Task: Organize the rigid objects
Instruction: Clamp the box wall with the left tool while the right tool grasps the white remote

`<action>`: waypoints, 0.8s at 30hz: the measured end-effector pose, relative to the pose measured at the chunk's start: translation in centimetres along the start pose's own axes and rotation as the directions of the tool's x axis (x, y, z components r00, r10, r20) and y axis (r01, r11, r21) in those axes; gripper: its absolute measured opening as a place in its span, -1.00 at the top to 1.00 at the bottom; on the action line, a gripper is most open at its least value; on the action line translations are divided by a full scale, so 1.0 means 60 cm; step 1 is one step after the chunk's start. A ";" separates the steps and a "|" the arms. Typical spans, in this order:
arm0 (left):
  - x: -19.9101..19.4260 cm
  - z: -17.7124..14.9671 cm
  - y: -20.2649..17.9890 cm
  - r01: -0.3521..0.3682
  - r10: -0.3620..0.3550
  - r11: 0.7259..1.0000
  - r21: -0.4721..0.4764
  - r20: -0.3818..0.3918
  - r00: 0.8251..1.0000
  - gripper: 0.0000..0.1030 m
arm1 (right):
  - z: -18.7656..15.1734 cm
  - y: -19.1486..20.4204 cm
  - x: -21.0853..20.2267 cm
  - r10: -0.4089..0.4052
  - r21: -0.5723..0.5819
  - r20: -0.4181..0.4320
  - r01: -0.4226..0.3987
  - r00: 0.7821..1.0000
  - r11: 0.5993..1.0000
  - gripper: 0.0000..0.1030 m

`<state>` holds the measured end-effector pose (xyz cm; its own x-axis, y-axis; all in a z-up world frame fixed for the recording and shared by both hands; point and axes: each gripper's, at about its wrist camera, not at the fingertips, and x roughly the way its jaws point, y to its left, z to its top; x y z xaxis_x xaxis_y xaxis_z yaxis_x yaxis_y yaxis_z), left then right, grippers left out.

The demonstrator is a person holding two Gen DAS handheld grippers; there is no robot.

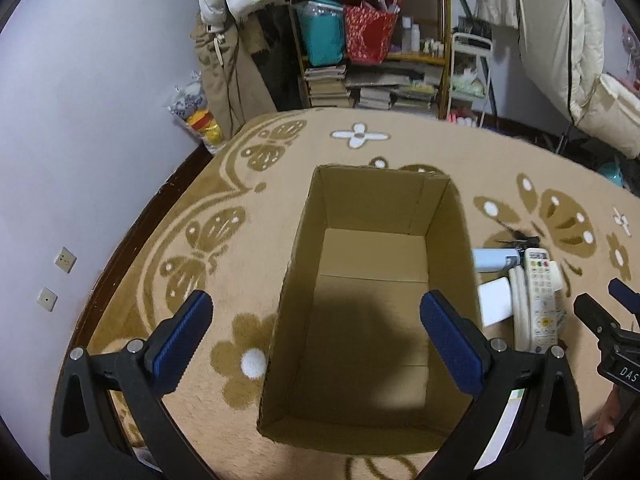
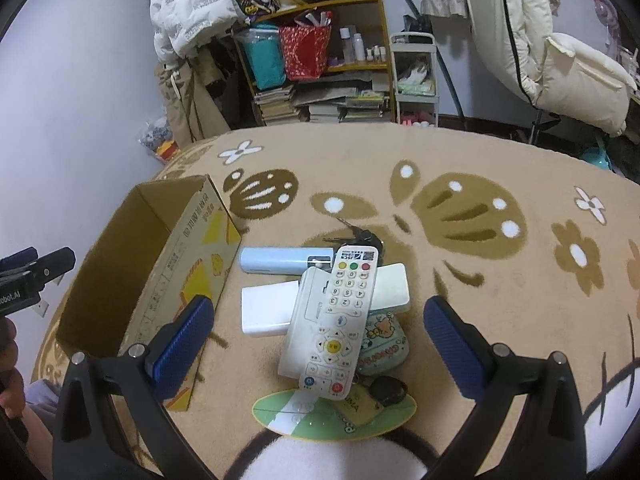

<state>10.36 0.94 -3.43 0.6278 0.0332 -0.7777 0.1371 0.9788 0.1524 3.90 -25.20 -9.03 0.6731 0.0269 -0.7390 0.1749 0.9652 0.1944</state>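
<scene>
An open cardboard box (image 1: pixel 372 280) stands empty on the patterned carpet, and my left gripper (image 1: pixel 316 336) hangs open above its near end. The box (image 2: pixel 160 264) lies at the left in the right wrist view. Beside it is a pile of rigid things: a white remote (image 2: pixel 340 320) on top, a second white remote (image 2: pixel 304 320) under it, a white block (image 2: pixel 266 310), a light blue case (image 2: pixel 280 260), keys (image 2: pixel 360 236), a cartoon pouch (image 2: pixel 384 344). My right gripper (image 2: pixel 320 340) is open above the pile, holding nothing. The pile (image 1: pixel 536 300) sits right of the box.
A green oval card (image 2: pixel 332 416) and a small black round thing (image 2: pixel 388 390) lie at the pile's near edge. A crowded shelf (image 2: pixel 320 56), hanging coats and a white cart (image 2: pixel 414 76) stand beyond the carpet. A hand (image 2: pixel 10 376) shows at the left edge.
</scene>
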 end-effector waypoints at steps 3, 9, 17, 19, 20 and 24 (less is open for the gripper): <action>0.025 0.006 0.003 -0.019 0.019 1.000 -0.004 -0.031 0.999 -0.99 | 0.004 -0.001 0.027 0.000 0.010 -0.022 0.001 1.000 1.000 -1.00; 0.068 0.013 0.023 -0.060 0.061 0.998 0.005 -0.103 0.993 -0.99 | 0.006 -0.012 0.071 -0.002 0.044 -0.068 0.005 0.998 0.999 -1.00; 0.105 0.003 0.041 -0.095 0.110 0.992 0.088 -0.191 0.975 -0.98 | -0.004 -0.024 0.104 -0.031 0.053 -0.126 0.038 0.992 0.998 -1.00; 0.120 0.000 0.044 -0.108 0.125 0.990 0.090 -0.222 0.967 -0.79 | -0.006 -0.027 0.111 -0.028 0.056 -0.142 0.036 0.989 0.998 -0.84; 0.127 -0.001 0.046 -0.102 0.120 0.991 0.086 -0.236 0.964 -0.77 | -0.007 -0.029 0.115 -0.028 0.056 -0.152 0.037 0.988 0.998 -0.83; 0.141 -0.007 0.048 -0.089 0.113 0.991 0.100 -0.269 0.957 -0.73 | -0.017 -0.031 0.129 -0.048 0.041 -0.161 0.055 0.986 0.998 -0.79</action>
<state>15.76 4.12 -9.81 0.4101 0.1970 -0.8905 0.1564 0.9467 0.2815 8.05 -26.55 -15.74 0.5392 0.0226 -0.8419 0.2408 0.9538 0.1798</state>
